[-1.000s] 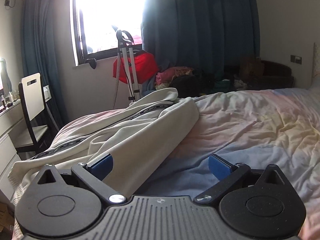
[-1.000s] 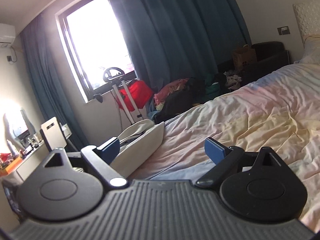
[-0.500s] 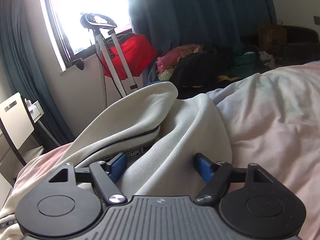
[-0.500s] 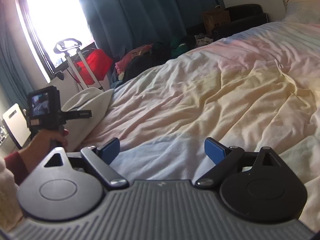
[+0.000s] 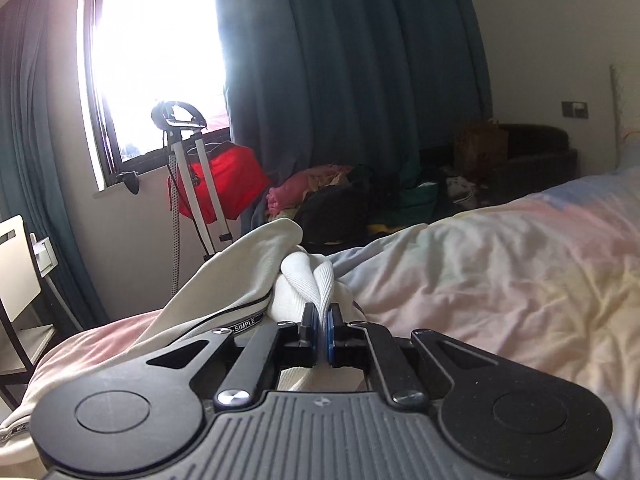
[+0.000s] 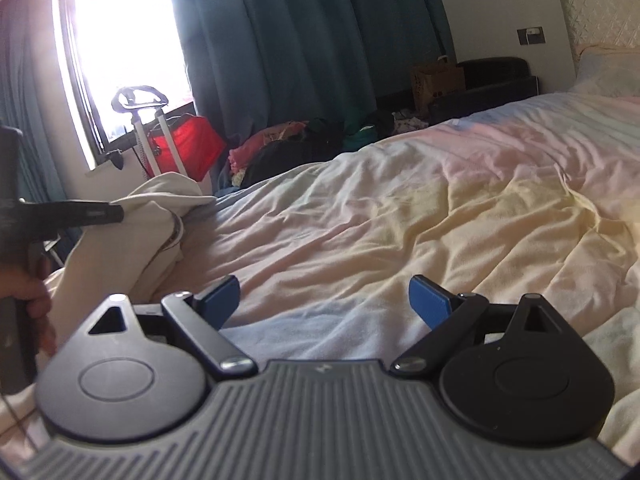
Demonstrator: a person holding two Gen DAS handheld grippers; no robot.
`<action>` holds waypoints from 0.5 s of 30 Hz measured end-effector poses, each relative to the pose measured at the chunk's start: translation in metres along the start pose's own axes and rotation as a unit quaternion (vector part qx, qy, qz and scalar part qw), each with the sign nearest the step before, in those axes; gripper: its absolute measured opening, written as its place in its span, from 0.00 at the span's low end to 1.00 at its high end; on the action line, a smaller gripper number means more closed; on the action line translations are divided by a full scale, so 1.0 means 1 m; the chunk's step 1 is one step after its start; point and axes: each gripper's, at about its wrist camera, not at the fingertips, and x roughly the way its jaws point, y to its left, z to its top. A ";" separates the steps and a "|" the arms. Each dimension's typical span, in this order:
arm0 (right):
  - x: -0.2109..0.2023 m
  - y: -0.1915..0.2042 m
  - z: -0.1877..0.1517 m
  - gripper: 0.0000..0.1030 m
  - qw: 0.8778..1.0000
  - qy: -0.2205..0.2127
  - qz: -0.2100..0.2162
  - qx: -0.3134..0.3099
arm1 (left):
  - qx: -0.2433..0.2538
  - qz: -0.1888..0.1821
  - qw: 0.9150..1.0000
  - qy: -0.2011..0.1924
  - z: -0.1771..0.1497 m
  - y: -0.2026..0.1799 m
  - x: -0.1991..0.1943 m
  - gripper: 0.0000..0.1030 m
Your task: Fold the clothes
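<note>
Left wrist: "SIMPLE" on garment.

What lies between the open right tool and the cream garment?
In the right wrist view, only rumpled bedspread separates the right tool from the cream garment; nothing else sits there.

Domestic bedroom. Indicators: bed with rumpled pastel duvet, padded headboard, teal curtains beside a window, clothes pile on floor.
</note>
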 end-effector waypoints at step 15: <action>-0.081 0.007 -0.024 0.71 0.973 0.106 0.167 0.117 | -0.226 -0.027 0.971 -0.067 -0.094 0.098 -0.315 0.04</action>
